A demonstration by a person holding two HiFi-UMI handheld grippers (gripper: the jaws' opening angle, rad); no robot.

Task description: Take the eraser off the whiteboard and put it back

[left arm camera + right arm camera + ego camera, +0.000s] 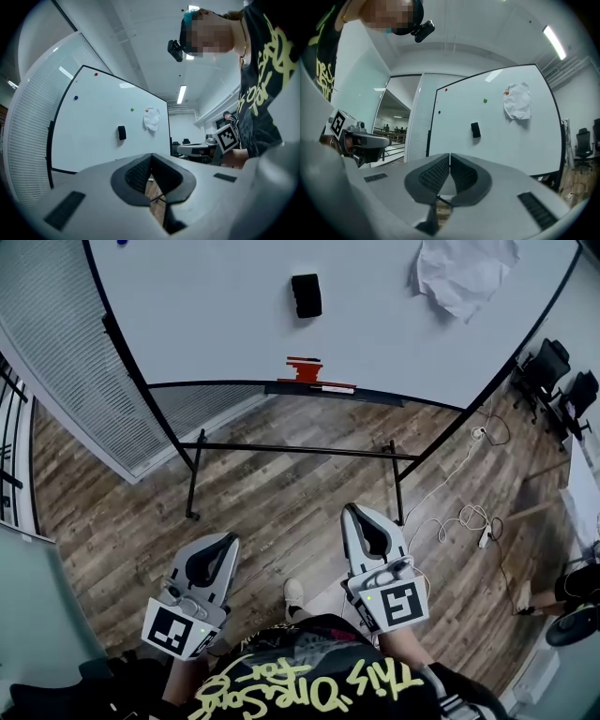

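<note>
A black eraser sticks to the whiteboard ahead of me, near the board's middle. It also shows in the left gripper view as the eraser and in the right gripper view as the eraser. Both grippers are well short of the board, held side by side above the wooden floor. My left gripper is shut with nothing between its jaws, as the left gripper shows in its own view. My right gripper is shut and empty too, tips together at the right gripper.
A crumpled white paper hangs on the board's upper right. Red markers lie on the tray below the eraser. The board's black stand bar crosses the floor. Cables trail at the right, office chairs beyond. A blinds-covered partition stands left.
</note>
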